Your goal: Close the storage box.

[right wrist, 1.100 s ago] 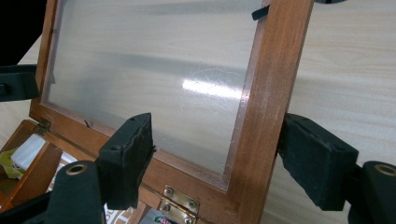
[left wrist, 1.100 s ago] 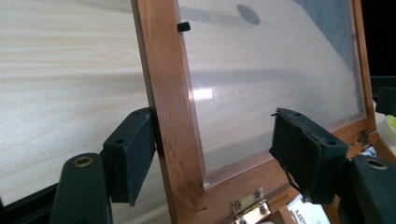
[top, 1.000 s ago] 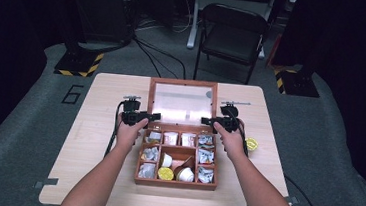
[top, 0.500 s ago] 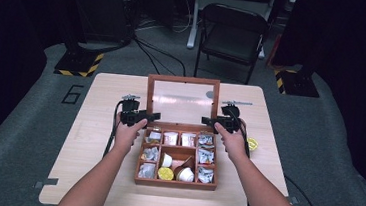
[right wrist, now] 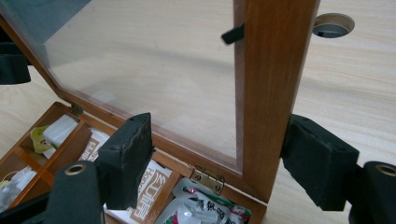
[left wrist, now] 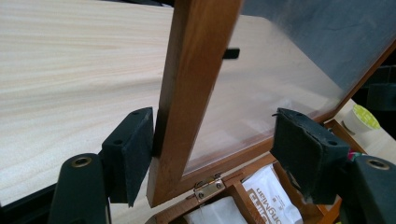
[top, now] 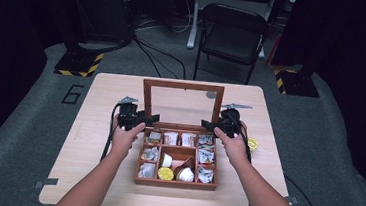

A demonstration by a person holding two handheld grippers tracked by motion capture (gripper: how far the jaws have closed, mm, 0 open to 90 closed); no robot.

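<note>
Wooden compartment box (top: pixel 175 181) with its glazed lid (top: pixel 181 104) standing upright, a gripper at each side of the lid frame.

Box sits at the middle of the table (top: pixel 77 139), toward the near edge; its lid rises from the hinged far wall, and small packets and cups fill the compartments. Left gripper (top: pixel 142 119) straddles the left upright of the frame: in the left gripper view, one pad (left wrist: pixel 133 151) touches the outer face of the wood, while the other pad (left wrist: pixel 306 149) stands clear in front of the pane. Right gripper (top: pixel 212 126) straddles the right upright likewise, one pad (right wrist: pixel 317 161) against the frame's outer face, the other pad (right wrist: pixel 128 156) apart from the glass. Neither pair of jaws clamps the frame. Small yellow-lidded cup (top: pixel 252 143) lies near the right edge.
</note>
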